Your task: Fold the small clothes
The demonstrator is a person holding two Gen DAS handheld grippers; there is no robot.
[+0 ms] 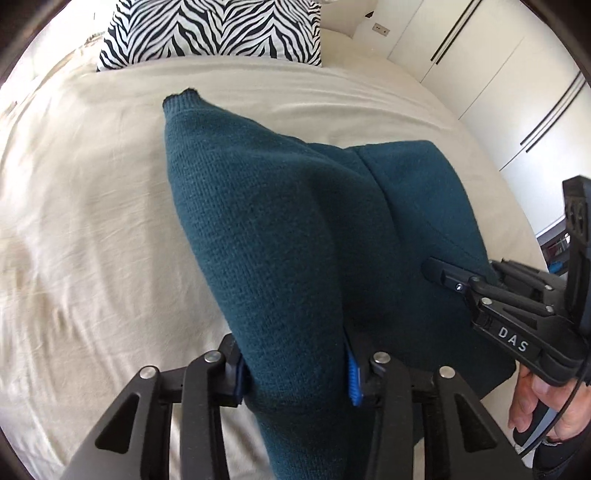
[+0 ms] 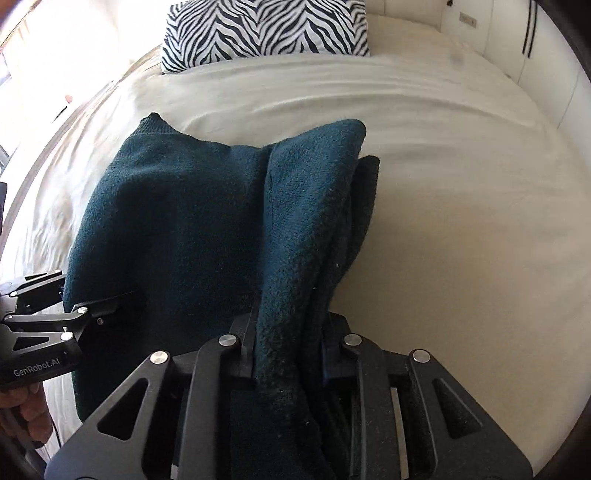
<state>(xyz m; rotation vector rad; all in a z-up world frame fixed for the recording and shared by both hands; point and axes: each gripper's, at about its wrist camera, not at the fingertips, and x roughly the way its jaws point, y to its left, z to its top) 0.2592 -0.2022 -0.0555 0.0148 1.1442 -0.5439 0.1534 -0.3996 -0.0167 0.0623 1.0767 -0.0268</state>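
Note:
A dark teal knit sweater [image 1: 280,221] lies on the bed, partly lifted at its near edge. My left gripper [image 1: 295,376] is shut on a thick fold of it, the knit filling the gap between the blue pads [image 1: 354,376]. In the right wrist view the sweater [image 2: 177,221] spreads to the left, and my right gripper [image 2: 291,354] is shut on a bunched ridge of its right side. The right gripper [image 1: 443,275] also shows at the sweater's right edge in the left wrist view. At the far left of the right wrist view, the left gripper [image 2: 107,302] reaches into the garment.
The bed's cream sheet [image 1: 92,206] is slightly rumpled. A zebra-print pillow [image 1: 210,29] lies at the head of the bed. White wardrobe doors [image 1: 491,62] stand beyond the bed's right side. A hand [image 1: 535,402] grips the right tool's handle.

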